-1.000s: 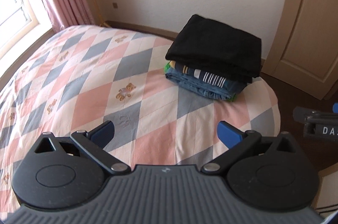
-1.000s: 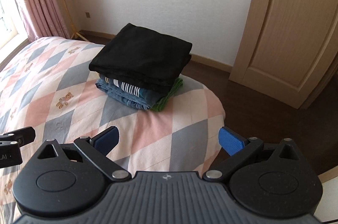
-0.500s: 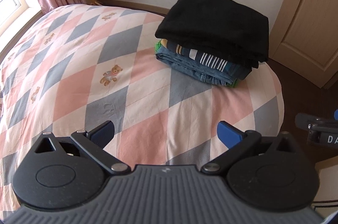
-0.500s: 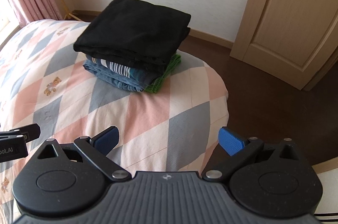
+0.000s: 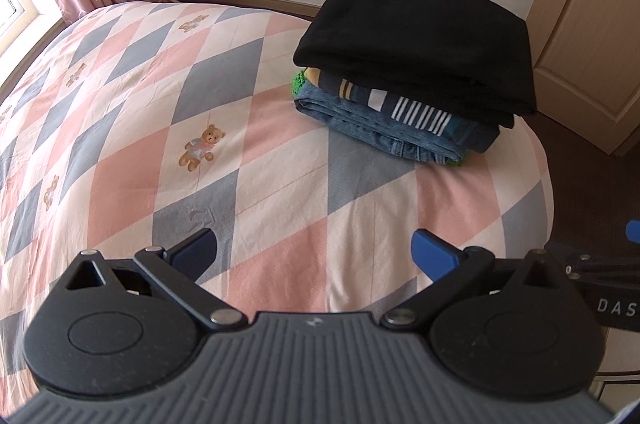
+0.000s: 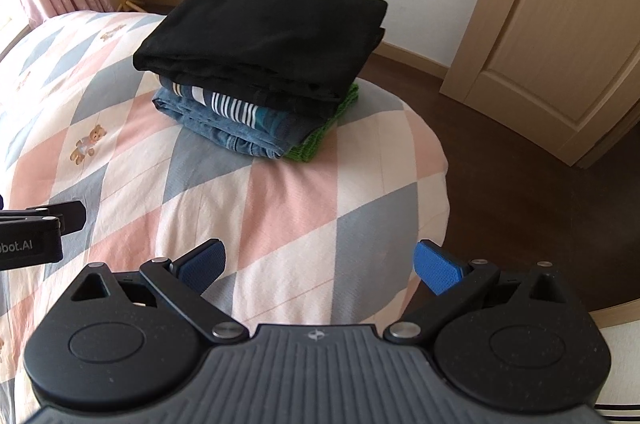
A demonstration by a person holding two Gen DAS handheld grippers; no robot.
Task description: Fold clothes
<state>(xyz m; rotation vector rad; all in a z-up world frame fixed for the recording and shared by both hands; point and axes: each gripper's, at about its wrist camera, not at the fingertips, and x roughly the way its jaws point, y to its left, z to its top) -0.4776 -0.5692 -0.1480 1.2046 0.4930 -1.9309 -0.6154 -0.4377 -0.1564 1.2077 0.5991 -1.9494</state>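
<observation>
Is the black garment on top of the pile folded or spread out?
Folded. The black garment lies as a compact rectangle with doubled layers along its front edge, squared on the pile.

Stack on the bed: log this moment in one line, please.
stack: folded, black on top, on bed | left tool: open, empty | right tool: open, empty | contact: none

Above pink, grey and white diamond-patterned bed cover (image 5: 280, 159) with teddy-bear prints: left gripper (image 5: 314, 250), blue-padded jaws wide apart, empty. Further back, near the bed's corner: neat stack of folded clothes (image 5: 404, 103), thick black folded garment (image 5: 420, 35) on top, striped and denim layers beneath.
</observation>
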